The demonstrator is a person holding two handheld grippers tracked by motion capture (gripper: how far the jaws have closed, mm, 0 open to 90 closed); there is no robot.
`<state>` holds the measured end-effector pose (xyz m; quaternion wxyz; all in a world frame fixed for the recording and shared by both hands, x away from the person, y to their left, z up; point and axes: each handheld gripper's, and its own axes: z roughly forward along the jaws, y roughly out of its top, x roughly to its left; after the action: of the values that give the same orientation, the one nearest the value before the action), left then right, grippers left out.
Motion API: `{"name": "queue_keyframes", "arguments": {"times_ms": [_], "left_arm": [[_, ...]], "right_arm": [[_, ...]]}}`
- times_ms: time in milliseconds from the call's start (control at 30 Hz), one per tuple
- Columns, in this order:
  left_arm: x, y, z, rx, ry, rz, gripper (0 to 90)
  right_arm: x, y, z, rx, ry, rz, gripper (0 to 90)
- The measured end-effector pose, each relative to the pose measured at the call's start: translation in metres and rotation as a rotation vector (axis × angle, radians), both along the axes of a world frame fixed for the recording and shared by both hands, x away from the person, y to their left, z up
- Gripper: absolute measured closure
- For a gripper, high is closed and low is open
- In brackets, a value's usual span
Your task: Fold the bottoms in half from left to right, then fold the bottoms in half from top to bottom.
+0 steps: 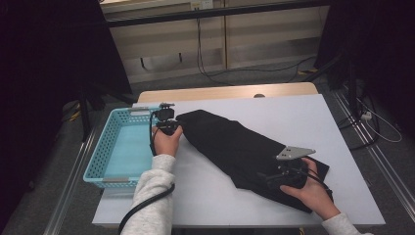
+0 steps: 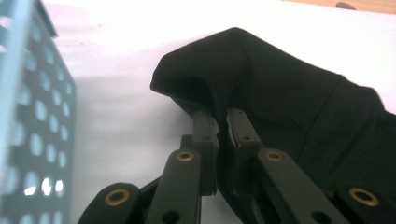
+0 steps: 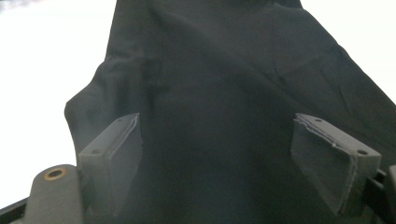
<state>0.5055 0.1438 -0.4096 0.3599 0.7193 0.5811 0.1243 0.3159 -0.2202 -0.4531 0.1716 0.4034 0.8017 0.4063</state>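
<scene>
high view: black cloth (image 1: 235,147) lies diagonally on the surface (image 1: 303,117) beside the basket (image 1: 105,147). left gripper view: left gripper (image 2: 222,122) pinches a thin fold; it may slip. right gripper view: right gripper (image 3: 233,154) spread wide, gripping nothing.

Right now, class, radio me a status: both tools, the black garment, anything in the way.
Left tool shut on black garment at its far end. Right tool open over the near end. Blue basket sits left, clear of the work.
</scene>
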Motion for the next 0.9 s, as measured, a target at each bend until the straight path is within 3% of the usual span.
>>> {"name": "queue_keyframes", "arguments": {"times_ms": [900], "left_arm": [[0.005, 0.02, 0.031, 0.01, 0.003, 0.022, 84.0]], "right_arm": [[0.003, 0.0, 0.003, 0.02, -0.007, 0.01, 16.5]]}}
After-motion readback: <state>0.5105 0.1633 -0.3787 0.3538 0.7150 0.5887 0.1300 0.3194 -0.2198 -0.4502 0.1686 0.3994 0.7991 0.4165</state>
